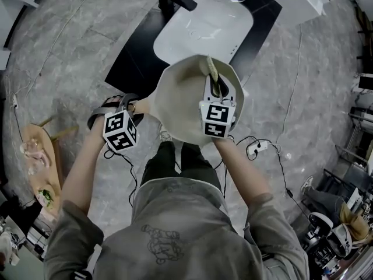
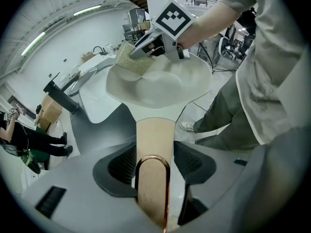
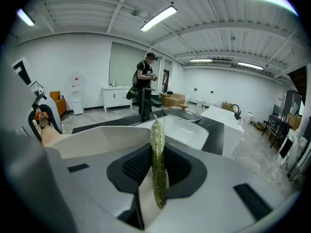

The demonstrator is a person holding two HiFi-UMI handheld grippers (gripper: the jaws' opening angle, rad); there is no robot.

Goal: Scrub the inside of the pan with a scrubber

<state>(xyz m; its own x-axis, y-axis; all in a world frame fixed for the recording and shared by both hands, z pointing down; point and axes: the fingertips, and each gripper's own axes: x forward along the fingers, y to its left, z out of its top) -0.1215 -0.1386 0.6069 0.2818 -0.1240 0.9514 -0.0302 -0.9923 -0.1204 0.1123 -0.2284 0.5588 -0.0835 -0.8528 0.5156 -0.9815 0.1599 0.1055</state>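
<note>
The pan [image 1: 180, 107] is held in the air in front of the person, short of the white sink [image 1: 204, 31]. Its wooden handle [image 2: 154, 140] is clamped between the closed fingers of the left gripper [image 2: 154, 166]. The handle's long axis runs straight away from those fingers to the bowl. The scrubber [image 3: 157, 149] is pinched edge-on by the right gripper [image 3: 158, 174], whose fingers are shut on it. It is set against the inner wall at the bowl's far side, away from the handle. The coming stroke is judged to be made by the right gripper, from that wall across the inside toward the handle.
</note>
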